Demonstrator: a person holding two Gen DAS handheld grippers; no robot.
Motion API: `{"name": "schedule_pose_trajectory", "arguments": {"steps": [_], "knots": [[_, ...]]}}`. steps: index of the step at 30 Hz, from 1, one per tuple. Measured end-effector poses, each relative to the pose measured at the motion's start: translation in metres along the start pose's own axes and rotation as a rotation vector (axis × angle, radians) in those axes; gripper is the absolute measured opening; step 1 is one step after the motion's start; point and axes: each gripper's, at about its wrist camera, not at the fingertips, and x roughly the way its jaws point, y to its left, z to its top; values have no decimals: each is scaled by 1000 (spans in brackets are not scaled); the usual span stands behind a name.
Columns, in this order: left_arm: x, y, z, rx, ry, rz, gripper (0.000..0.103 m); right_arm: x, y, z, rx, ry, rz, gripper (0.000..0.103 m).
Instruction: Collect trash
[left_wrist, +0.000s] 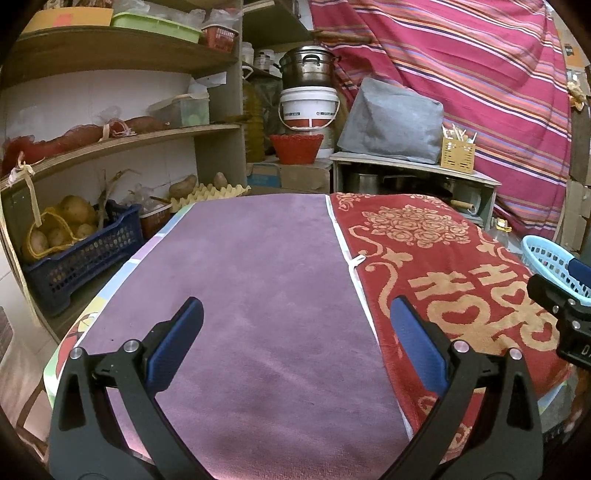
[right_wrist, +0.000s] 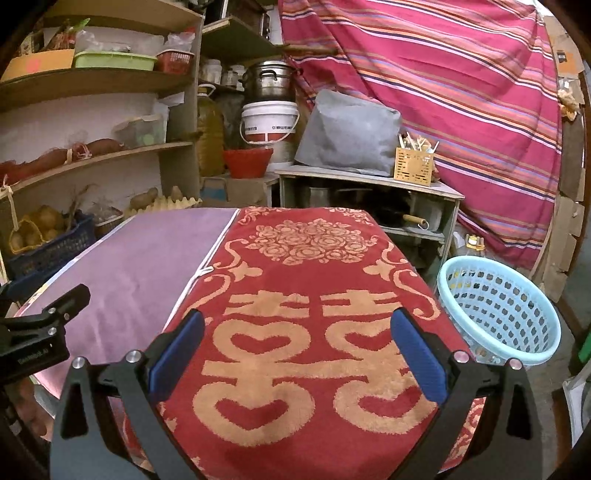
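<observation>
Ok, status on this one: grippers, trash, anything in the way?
Left gripper open, empty, over purple cloth. Right gripper open, empty, over red towel. No trash visible on table. Blue basket beside table on the right; nothing blocking.

Matt purple cloth (left_wrist: 255, 295) with a short, suede-like nap, faintly streaked. Red terry towel (right_wrist: 295, 332) beside it, looped and rough, pattern in tan pile. Light blue plastic basket (right_wrist: 498, 314), perforated, smooth with a slight sheen. Gripper fingers (left_wrist: 177, 339) padded in finely textured blue rubber-like material, on matt black plastic arms with shiny metal pins. Bare wooden shelves (left_wrist: 122, 140), dull and unvarnished. Steel pot (left_wrist: 308, 66), glossy but tarnished, on a smooth white plastic bucket (left_wrist: 309, 107). Grey cloth cover (left_wrist: 391, 122), soft and matt. Striped woven fabric (left_wrist: 461, 74) hanging behind. Pulpy paper egg tray (left_wrist: 210, 194).
</observation>
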Motion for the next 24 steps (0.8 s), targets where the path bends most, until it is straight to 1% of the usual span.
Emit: {"name": "schedule_pose_trajectory", "arguments": {"steps": [10,24], "knots": [[-2,1,2,-10,-18,6,98,-1,0,1,-9,-1,-6,98],[-3,3,3,-12,-21,5,98,-1,-3,1,-7,-5,-14,98]]}}
